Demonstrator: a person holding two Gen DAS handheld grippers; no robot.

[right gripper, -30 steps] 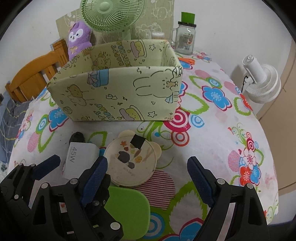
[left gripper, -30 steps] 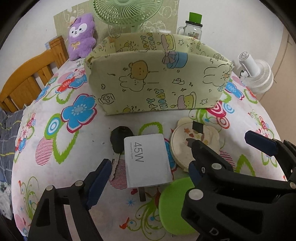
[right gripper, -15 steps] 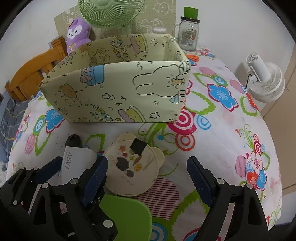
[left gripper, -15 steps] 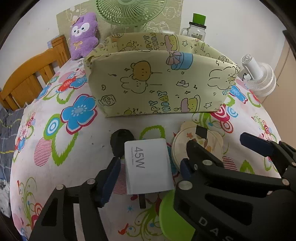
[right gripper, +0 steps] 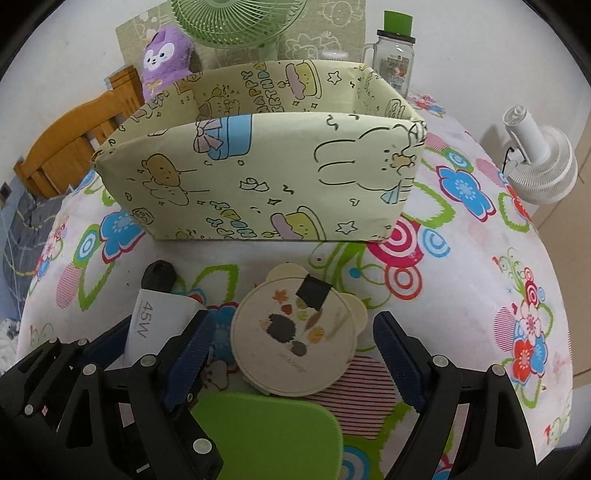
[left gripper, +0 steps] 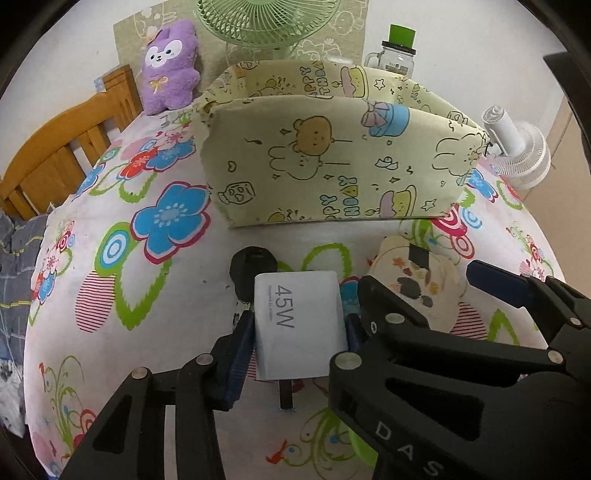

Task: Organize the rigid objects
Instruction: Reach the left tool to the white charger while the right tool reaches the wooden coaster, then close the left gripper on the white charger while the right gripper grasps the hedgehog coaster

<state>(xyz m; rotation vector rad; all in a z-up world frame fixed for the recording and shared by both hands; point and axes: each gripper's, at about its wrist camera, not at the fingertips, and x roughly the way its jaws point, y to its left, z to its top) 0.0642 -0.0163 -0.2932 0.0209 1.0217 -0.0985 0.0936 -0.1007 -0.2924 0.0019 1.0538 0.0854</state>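
A white 45W charger lies on the flowered tablecloth, and my left gripper is shut on its two sides. It also shows in the right wrist view. A black car key lies just behind it. A round cream bear-eared lid lies between the open fingers of my right gripper. A green flat case lies in front of the lid. A pale yellow cartoon-print fabric box stands open behind them.
A green fan, a purple plush and a glass jar with a green lid stand behind the box. A white fan is at the right edge. A wooden chair stands at the left.
My left gripper moved forward around the charger and closed on it. My right gripper moved forward, so the bear-eared lid now lies between its open fingers.
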